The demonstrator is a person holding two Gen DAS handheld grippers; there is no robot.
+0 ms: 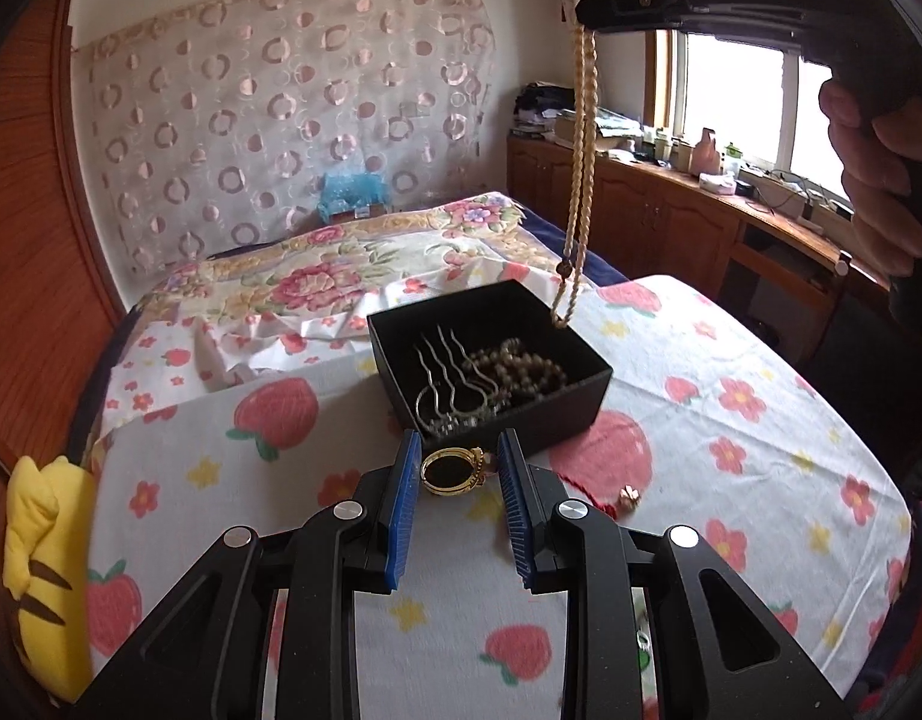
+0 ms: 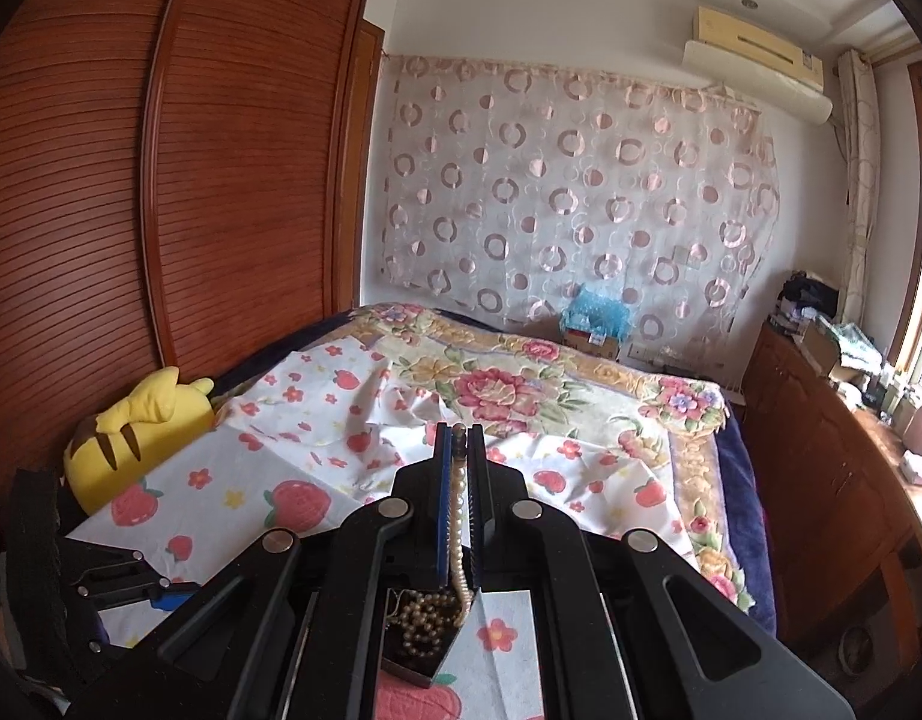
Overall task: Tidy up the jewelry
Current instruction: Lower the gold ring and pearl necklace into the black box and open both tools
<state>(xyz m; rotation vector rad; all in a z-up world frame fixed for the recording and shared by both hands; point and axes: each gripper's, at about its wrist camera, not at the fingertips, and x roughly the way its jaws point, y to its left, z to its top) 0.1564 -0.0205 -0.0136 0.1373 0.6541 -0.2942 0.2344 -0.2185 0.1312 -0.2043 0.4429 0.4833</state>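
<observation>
The sorting looks partly done. A black box [image 1: 491, 372] sits at the centre of the left wrist view on the strawberry-print cloth [image 1: 731, 420] covering the bench. Inside it already lie a silver wavy hair comb [image 1: 455, 378] and a heap of pearl beads [image 1: 521, 363]. Still outside are a gold ring [image 1: 452, 471] on the cloth just in front of the box, and a small pinkish piece [image 1: 630, 497] lower right of it, too small to identify.

The right claw [image 1: 587, 18], at the upper right of that view, is closed on a cream bead strand [image 1: 583, 180] that hangs straight down. The strand's lower loop dangles at the box's far right corner; whether it touches the rim cannot be told. In the right wrist view the blue pads [image 2: 442, 516] pinch the strand, which trails down toward the pearls in the box below.

The left claw [image 1: 458, 450] is open and holds nothing; the ring lies between its fingertips, untouched by either pad as far as can be seen.
</observation>
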